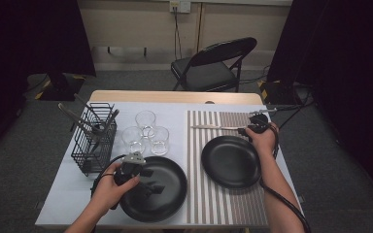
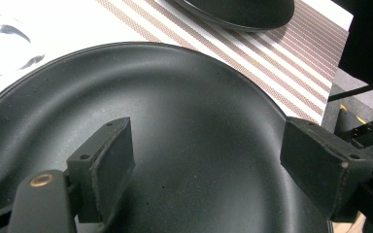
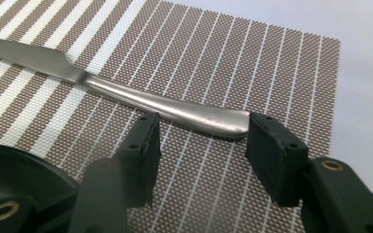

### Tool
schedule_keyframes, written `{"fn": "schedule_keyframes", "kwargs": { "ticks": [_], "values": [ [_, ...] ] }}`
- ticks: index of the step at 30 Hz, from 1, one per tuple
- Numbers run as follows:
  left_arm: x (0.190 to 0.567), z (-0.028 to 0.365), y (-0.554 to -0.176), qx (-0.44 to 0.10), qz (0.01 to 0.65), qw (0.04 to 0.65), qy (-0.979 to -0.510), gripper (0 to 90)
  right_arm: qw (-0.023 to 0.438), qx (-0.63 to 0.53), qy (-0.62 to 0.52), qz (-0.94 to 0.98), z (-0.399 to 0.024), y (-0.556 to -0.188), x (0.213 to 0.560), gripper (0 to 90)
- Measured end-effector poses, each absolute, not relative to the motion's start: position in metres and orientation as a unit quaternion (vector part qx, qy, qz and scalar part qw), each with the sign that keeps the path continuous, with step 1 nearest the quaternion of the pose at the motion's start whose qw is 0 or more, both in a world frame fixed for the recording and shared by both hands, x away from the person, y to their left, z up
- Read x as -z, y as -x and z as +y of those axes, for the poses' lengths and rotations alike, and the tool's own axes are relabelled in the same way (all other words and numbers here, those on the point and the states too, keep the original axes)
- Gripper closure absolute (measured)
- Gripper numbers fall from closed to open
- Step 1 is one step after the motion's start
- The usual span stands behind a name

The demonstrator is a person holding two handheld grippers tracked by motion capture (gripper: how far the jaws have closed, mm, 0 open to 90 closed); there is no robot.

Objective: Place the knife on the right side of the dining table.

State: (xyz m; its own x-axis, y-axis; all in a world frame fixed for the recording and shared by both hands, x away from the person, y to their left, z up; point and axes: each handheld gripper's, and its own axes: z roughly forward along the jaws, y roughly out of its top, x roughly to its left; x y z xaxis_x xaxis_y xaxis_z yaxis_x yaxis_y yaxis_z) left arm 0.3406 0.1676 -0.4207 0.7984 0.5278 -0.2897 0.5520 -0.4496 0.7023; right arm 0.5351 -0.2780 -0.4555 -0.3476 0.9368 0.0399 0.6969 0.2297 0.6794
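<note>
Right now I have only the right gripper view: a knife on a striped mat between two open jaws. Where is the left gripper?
Observer: The left gripper hovers open above a black plate at the table's near left.
Operator: Any other plate?
Observer: A second black plate sits on the striped mat, nearer the person than the knife.
Operator: What else is on the table?
Observer: Three glasses and a black wire basket.

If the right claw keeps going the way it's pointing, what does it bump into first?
Most likely the knife: the right claw stands open just short of its handle end, on the striped placemat. How big the gap is, I can't tell.
</note>
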Motion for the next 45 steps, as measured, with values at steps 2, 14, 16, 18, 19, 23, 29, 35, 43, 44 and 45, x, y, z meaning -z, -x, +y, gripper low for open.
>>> {"fn": "schedule_keyframes", "kwargs": {
  "ticks": [2,14,16,18,19,23,29,35,43,44,45],
  "values": [
    [0.421,0.167,-0.34,0.017,0.318,0.423,-0.849,19.4,0.191,-0.314,-0.539,0.758,-0.279,-0.532,0.452,44.4],
    [0.417,0.168,-0.339,0.011,0.317,0.421,-0.85,19.3,0.184,-0.327,-0.531,0.76,-0.278,-0.513,0.434,37.7],
    [0.417,0.168,-0.339,0.011,0.318,0.422,-0.849,19.3,0.182,-0.327,-0.53,0.761,-0.278,-0.511,0.434,37.4],
    [0.416,0.169,-0.339,0.01,0.317,0.424,-0.848,19.3,0.18,-0.33,-0.53,0.76,-0.277,-0.509,0.433,35.9],
    [0.416,0.169,-0.339,0.009,0.317,0.424,-0.848,19.3,0.178,-0.333,-0.531,0.759,-0.276,-0.508,0.433,35.2],
    [0.414,0.17,-0.339,0.008,0.317,0.427,-0.847,19.3,0.175,-0.338,-0.533,0.756,-0.273,-0.504,0.431,32.9],
    [0.415,0.174,-0.34,0.005,0.322,0.426,-0.846,19.3,0.171,-0.348,-0.526,0.757,-0.269,-0.497,0.428,29.9],
    [0.414,0.177,-0.34,0.002,0.326,0.428,-0.843,19.3,0.17,-0.348,-0.519,0.762,-0.266,-0.49,0.425,29.1],
    [0.413,0.179,-0.339,-0.001,0.327,0.426,-0.844,19.3,0.166,-0.353,-0.512,0.765,-0.261,-0.481,0.42,27.2],
    [0.413,0.179,-0.339,0.0,0.328,0.429,-0.842,19.3,0.164,-0.353,-0.511,0.767,-0.259,-0.48,0.419,27.1],
    [0.413,0.179,-0.339,0.0,0.328,0.429,-0.842,19.3,0.164,-0.354,-0.507,0.768,-0.259,-0.48,0.418,27.1]
  ]
}}
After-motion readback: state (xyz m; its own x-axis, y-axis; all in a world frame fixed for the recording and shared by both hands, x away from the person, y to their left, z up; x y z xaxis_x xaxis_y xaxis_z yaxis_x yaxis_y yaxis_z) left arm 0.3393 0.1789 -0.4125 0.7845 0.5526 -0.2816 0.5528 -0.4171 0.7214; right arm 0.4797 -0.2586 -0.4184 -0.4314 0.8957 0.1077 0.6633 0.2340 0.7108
